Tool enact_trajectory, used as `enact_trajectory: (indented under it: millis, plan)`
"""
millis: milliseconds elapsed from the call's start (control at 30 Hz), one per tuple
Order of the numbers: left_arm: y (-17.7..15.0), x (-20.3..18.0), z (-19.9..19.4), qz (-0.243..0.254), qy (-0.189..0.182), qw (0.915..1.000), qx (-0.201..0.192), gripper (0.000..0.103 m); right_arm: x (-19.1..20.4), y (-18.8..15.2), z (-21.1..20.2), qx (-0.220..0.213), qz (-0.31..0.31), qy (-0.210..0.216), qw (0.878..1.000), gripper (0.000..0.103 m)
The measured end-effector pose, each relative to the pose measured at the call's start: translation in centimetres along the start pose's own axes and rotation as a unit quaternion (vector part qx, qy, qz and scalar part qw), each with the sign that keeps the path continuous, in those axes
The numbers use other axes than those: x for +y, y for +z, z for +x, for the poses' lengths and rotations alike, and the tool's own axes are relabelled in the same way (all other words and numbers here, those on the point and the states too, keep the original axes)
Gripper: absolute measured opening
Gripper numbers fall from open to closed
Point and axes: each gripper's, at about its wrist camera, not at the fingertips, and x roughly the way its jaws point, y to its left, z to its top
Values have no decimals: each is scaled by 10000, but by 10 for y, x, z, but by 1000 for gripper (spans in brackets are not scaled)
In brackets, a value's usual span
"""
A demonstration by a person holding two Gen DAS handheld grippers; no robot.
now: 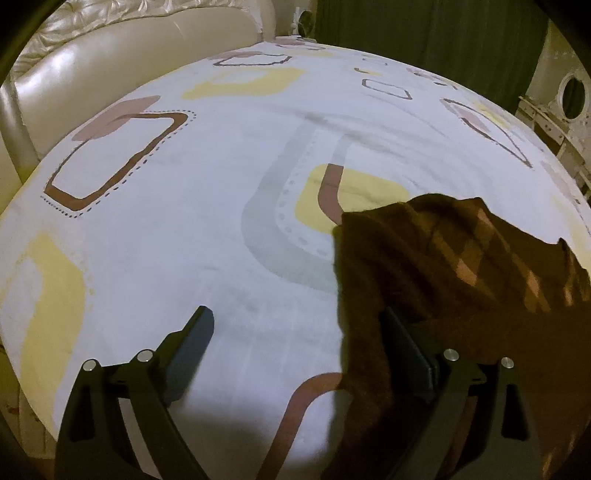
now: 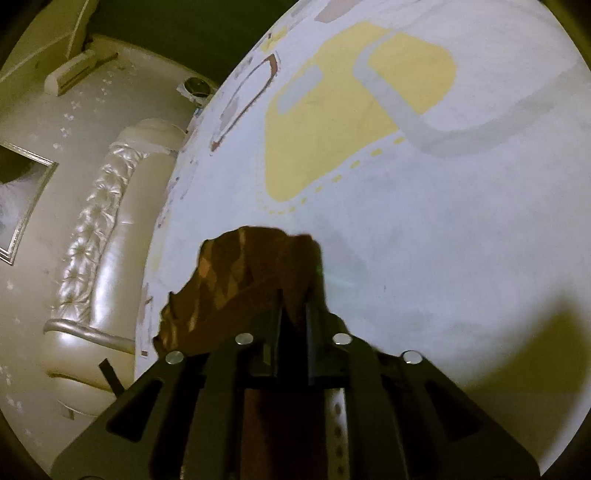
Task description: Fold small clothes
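A small dark brown garment with a lighter check pattern (image 1: 454,266) hangs over the patterned bedsheet (image 1: 192,229) at the right of the left wrist view. My left gripper (image 1: 299,325) is open; its right finger (image 1: 402,343) is against or under the garment's edge, and its left finger (image 1: 195,332) is over bare sheet. My right gripper (image 2: 293,306) is shut on the same brown garment (image 2: 240,280), which bunches up in front of its fingers above the sheet (image 2: 424,221).
A cream leather headboard (image 1: 85,77) runs along the bed's far left side and also shows in the right wrist view (image 2: 96,229). Dark green curtains (image 1: 424,33) hang behind the bed. White furniture with a round opening (image 1: 570,96) stands at the right.
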Motion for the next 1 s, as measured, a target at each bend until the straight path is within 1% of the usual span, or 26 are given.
enact_trajectory:
  millis: [67, 100, 167, 233, 267, 333, 400, 467, 567, 667, 700, 767, 833, 933, 1000]
  plan:
    - [-7, 7, -10, -23, -189, 9998, 60, 92, 1, -10, -11, 51, -51, 57, 10000, 24]
    - [-11, 9, -14, 4, -278, 9996, 70, 92, 2, -18, -18, 96, -114, 85, 9999, 25]
    - [-23, 14, -24, 133, -505, 9986, 86, 92, 4, -34, -30, 264, -278, 106, 9992, 26]
    - [-45, 21, -41, 400, -751, 9963, 140, 92, 7, -53, -45, 425, -494, 131, 9978, 27]
    - [-57, 23, -49, 546, -871, 9946, 161, 92, 7, -68, -54, 572, -612, 135, 9964, 28]
    - [-75, 25, -62, 794, -999, 9917, 189, 92, 7, -85, -66, 737, -733, 161, 9944, 28]
    - [-95, 26, -77, 1081, -1143, 9872, 273, 92, 7, -106, -79, 961, -879, 162, 9914, 28]
    - [-112, 27, -91, 1207, -1359, 9824, 430, 92, 7, -125, -90, 1202, -954, 210, 9879, 29]
    - [-129, 24, -105, 1385, -1548, 9766, 560, 92, 7, -151, -101, 1456, -1031, 285, 9836, 30]
    - [-138, 21, -107, 1481, -1614, 9732, 703, 92, 4, -168, -107, 1622, -1075, 327, 9803, 35]
    - [-139, 20, -104, 1462, -1661, 9719, 798, 92, 3, -172, -108, 1679, -1076, 321, 9794, 35]
    - [-143, 20, -98, 1369, -1746, 9696, 1036, 92, 3, -178, -109, 1826, -1092, 308, 9766, 39]
    - [-145, 19, -95, 1324, -1708, 9699, 1122, 92, 2, -184, -109, 1923, -1197, 232, 9737, 41]
    - [-144, 20, -86, 1265, -1644, 9705, 1232, 92, 3, -192, -103, 2098, -1287, 184, 9690, 42]
    - [-143, 19, -81, 1230, -1764, 9673, 1345, 92, 7, -196, -99, 2182, -1324, 209, 9667, 42]
